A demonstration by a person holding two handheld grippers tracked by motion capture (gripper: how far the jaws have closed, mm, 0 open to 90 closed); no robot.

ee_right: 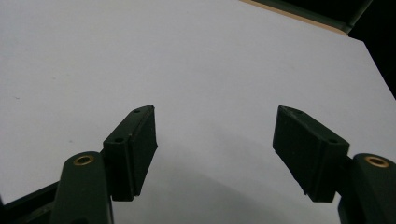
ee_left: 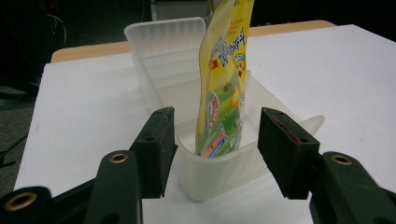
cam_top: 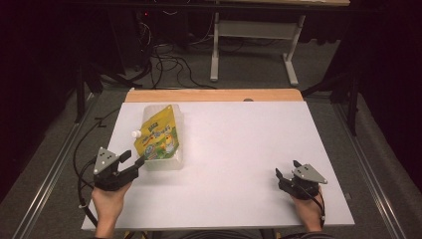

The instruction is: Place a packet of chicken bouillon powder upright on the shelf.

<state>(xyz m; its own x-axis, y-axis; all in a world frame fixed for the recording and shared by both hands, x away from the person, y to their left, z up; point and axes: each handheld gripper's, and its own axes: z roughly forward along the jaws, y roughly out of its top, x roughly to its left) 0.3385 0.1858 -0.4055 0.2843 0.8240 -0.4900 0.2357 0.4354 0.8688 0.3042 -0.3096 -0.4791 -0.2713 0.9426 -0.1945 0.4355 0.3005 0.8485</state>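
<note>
High view: a yellow pouch (cam_top: 158,137) is seen lying in a clear bin (cam_top: 174,158) at about 10 o'clock on the white counter (cam_top: 239,149). The left claw (cam_top: 133,160) is held at the bin's near end, the right claw (cam_top: 286,172) at 4 o'clock.

Left gripper view: the jaws are spread wide, flanking the bin's (ee_left: 159,60) rounded end (pouch (ee_left: 223,84) upright inside).

Right gripper view: the jaws are spread wide over bare counter (ee_right: 187,56).

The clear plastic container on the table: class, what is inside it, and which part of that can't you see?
A yellow pouch with a white cap stands inside the clear container, leaning toward its far end. The container's frosted front wall blurs the pouch's bottom edge, so anything beneath it cannot be seen.
</note>
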